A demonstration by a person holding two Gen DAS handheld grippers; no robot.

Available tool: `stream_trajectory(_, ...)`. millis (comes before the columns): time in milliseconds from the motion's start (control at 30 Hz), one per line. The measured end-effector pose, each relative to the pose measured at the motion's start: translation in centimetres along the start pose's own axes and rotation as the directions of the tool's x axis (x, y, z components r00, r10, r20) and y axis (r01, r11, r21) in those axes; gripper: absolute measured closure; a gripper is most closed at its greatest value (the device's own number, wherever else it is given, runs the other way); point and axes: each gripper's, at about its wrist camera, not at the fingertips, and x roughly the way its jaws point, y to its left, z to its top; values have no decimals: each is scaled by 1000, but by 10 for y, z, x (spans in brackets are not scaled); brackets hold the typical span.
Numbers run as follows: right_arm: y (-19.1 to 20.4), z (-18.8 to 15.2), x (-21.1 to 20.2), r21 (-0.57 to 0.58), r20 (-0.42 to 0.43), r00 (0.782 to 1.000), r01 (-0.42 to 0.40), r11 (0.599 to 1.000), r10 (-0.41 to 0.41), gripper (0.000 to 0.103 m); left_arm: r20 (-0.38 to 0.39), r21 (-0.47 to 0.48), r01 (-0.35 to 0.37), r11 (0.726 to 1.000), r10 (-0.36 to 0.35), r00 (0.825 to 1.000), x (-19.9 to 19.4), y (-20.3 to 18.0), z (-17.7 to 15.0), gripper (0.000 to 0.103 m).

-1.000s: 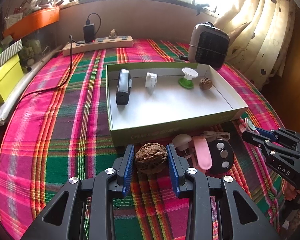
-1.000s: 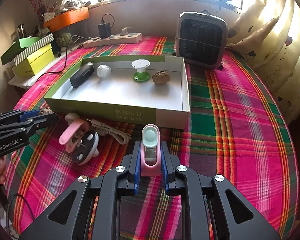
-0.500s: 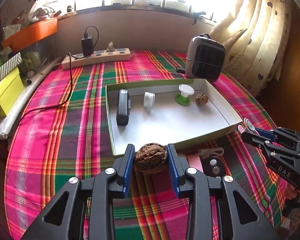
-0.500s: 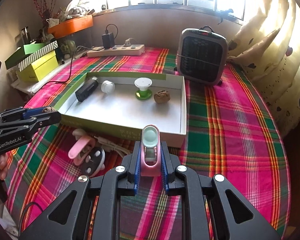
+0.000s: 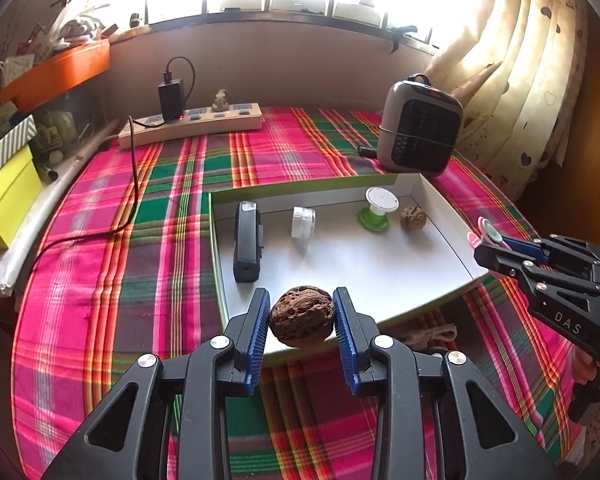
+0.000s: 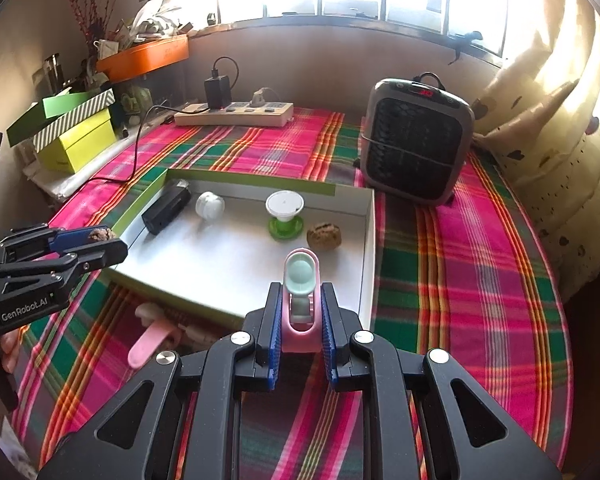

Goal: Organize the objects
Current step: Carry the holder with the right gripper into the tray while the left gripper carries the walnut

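Walnut (image 5: 302, 316) clenched between my left gripper (image 5: 302, 322) pads, white tray (image 5: 380, 280) just ahead below; right gripper (image 6: 300, 320) grasps pink clip (image 6: 301, 300), long axis pointing trayward.

A rough, wrinkled walnut (image 5: 302, 316), a woven plaid cloth (image 5: 140, 264), a matt cardboard tray (image 5: 380, 268).

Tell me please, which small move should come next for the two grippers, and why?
Probably carry both forward over the white box and lower. The left gripper grips a walnut, the right gripper a pink clip, both near its front wall; another walnut already lies inside.
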Motion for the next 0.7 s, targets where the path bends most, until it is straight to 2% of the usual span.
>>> stream_trajectory(333,-10,21,35,-35,-56,998,-37,999,35,85,-35,-6,-17,1000,17,999,23,7,10,73)
stream_trajectory(700,-15,24,62,-47,-122,990,-73,996,67,85,-63,0,-32,999,32,998,42,9,15,73)
